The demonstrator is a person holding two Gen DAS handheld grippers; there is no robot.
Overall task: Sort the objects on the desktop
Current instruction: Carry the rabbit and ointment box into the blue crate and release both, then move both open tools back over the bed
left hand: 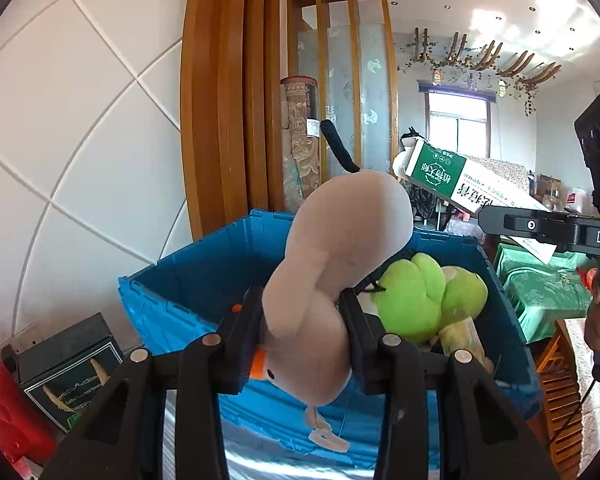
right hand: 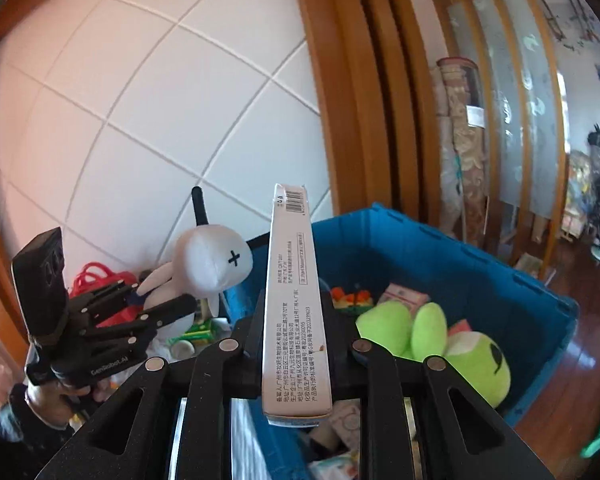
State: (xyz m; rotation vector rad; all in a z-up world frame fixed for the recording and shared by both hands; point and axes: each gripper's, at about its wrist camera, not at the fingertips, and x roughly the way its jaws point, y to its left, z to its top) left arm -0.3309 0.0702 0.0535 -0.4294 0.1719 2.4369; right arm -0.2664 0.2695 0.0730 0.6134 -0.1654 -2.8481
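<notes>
Grippers are hovering above the blue crate; left gripper is clamping the white plush; right gripper is clamping the long box.

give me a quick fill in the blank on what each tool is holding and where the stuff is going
1. The left tool is clamped on a white plush ____.
2. The right tool grips a long, narrow ____ printed with a barcode.
3. Both tools are held above a ____ plastic crate.
4. The plush toy already lying in the crate is ____ in colour.

Missing words: rabbit; box; blue; green
</notes>
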